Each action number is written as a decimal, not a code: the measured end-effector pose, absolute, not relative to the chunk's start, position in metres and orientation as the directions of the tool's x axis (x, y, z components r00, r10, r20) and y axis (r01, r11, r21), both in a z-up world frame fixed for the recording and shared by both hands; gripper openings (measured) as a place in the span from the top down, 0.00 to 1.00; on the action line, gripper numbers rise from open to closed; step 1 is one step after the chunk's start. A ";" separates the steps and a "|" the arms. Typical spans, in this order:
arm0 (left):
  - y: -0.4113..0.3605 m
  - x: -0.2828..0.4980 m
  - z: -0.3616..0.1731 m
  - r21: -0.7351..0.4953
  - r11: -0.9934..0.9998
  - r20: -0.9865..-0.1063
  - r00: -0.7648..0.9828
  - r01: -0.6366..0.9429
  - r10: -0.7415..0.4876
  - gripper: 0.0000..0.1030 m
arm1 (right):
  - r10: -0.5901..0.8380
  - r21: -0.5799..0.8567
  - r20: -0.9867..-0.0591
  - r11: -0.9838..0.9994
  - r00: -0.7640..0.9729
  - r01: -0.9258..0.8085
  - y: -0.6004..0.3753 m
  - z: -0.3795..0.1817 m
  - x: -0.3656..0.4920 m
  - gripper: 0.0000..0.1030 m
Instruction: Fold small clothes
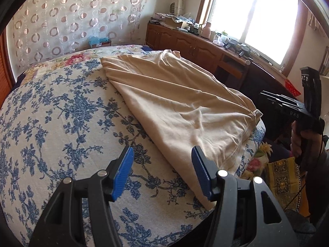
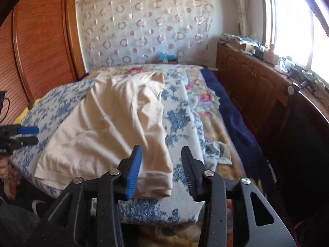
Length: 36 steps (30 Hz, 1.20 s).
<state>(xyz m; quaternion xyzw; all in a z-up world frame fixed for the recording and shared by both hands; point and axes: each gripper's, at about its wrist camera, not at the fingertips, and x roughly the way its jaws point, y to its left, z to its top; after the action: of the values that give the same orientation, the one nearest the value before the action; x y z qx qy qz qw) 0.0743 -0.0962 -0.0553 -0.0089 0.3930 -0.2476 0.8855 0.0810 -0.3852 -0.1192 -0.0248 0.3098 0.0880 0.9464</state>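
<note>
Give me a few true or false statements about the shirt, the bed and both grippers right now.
1. The shirt is cream. True.
2. The left gripper is clamped on the shirt. False: its jaws are open with nothing between them.
3. The shirt lies on a blue floral bedspread. True.
4. The right gripper is shut. False: its jaws are apart, not pressing the shirt's near corner.
5. The shirt is neatly folded into a square. False: it lies loose and wrinkled.

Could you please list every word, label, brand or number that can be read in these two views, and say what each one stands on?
"DAS": pale letters on the black body of the right gripper, seen from the left wrist view.
Pale marking on the left gripper, at the left edge of the right wrist view: cut off and blurred, unreadable.
Box by the patterned curtain: label too small to read.
</note>
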 end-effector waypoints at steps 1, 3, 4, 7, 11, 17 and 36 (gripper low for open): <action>-0.099 0.075 -0.057 -0.211 0.877 -0.695 0.565 0.432 -0.446 0.44 | 0.158 0.015 -0.594 0.982 0.789 -0.186 -0.388 -0.120 0.085 0.59; -0.103 0.077 -0.061 -0.209 0.877 -0.701 0.560 0.432 -0.443 0.44 | 0.163 0.019 -0.601 0.982 0.782 -0.190 -0.388 -0.122 0.095 0.59; -0.105 0.079 -0.063 -0.208 0.878 -0.704 0.557 0.430 -0.440 0.44 | 0.173 0.031 -0.608 0.980 0.775 -0.195 -0.388 -0.125 0.102 0.59; -0.107 0.079 -0.067 -0.210 0.879 -0.709 0.552 0.429 -0.439 0.44 | 0.203 0.072 -0.653 0.976 0.729 -0.208 -0.388 -0.138 0.121 0.59; -0.106 0.079 -0.071 -0.213 0.881 -0.714 0.548 0.423 -0.436 0.44 | 0.225 0.098 -0.685 0.971 0.693 -0.219 -0.389 -0.154 0.129 0.78; -0.105 0.077 -0.072 -0.218 0.881 -0.712 0.549 0.419 -0.437 0.44 | 0.200 0.081 -0.674 0.977 0.711 -0.198 -0.401 -0.149 0.118 1.00; -0.081 0.088 -0.065 -0.215 0.919 -0.672 0.632 0.331 -0.385 0.44 | 0.238 0.003 -0.675 0.947 0.699 -0.320 -0.357 -0.112 0.284 0.59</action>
<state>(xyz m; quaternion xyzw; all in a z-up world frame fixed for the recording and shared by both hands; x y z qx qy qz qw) 0.0876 -0.0812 -0.0647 -0.0356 0.3802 -0.1985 0.9027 0.2839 -0.3568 -0.1123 -0.0574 0.3572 0.1519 0.9198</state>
